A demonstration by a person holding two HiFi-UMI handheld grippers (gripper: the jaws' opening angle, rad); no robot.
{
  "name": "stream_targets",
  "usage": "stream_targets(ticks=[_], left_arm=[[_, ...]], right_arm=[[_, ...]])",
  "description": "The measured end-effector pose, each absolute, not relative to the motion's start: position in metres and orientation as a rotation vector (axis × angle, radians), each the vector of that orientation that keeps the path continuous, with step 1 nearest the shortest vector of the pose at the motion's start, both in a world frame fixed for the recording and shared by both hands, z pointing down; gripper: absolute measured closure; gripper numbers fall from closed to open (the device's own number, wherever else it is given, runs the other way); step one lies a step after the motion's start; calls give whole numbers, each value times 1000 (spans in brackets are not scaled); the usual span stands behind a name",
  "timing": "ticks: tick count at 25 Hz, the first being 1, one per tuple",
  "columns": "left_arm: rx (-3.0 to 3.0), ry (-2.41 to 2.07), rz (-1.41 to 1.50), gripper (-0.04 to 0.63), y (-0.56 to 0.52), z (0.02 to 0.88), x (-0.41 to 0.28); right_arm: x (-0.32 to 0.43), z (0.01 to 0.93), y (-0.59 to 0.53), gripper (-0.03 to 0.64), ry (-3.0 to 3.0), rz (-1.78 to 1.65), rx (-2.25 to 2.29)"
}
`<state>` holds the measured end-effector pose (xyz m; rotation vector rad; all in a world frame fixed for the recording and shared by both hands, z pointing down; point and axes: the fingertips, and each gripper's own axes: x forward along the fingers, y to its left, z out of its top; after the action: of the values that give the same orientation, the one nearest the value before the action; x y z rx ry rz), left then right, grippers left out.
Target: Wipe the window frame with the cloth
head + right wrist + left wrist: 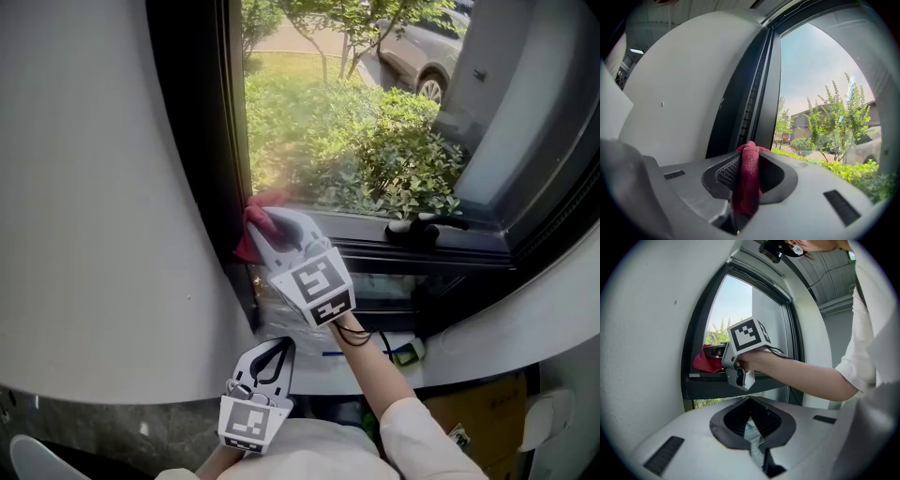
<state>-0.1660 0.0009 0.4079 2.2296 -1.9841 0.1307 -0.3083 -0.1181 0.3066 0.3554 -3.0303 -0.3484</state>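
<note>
**Item 1. Right hand-held gripper**, grey plastic, carrying a marker cube. The jaws are clamped on a fold of red woven cloth, which stands up between them and pokes past the tips. It is raised to the window at arm's length.

**Item 2. Cloth**. It sits at the lower left corner of the dark metal window frame, where the upright jamb meets the bottom rail. From the head view it appears pressed against the jamb, though actual contact cannot be confirmed.

**Item 3. Left hand-held gripper**, same make. The jaws are together with nothing between them. It is held low near the person's body, well apart from the frame.

**Item 4. Surroundings.** White wall left of the jamb, a black handle lying on the bottom rail, green shrubs beyond the glass.

**Governing relation.** The frame lies directly ahead of the right jaws, just left of the glass. The jamb's long axis runs up and away from the cloth, and the rail's runs off to the right. The right hand is clearly nearer, so any stroke looks to be its job, following one of those two members with the cloth kept against the metal.
</note>
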Motion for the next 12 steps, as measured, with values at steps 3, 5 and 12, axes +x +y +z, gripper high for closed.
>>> stream_targets(ticks=[3, 5, 12], left_arm=[[2234, -1979, 131, 587, -1, 408, -166], [2242, -1975, 131, 588, -3, 408, -166], [2265, -1958, 126, 588, -8, 406, -163]], right_arm=[[-308, 307, -118, 535, -3029, -346, 358], [-308, 307, -118, 535, -3031, -351, 364], [-295, 300, -122, 534, -2983, -436, 567]])
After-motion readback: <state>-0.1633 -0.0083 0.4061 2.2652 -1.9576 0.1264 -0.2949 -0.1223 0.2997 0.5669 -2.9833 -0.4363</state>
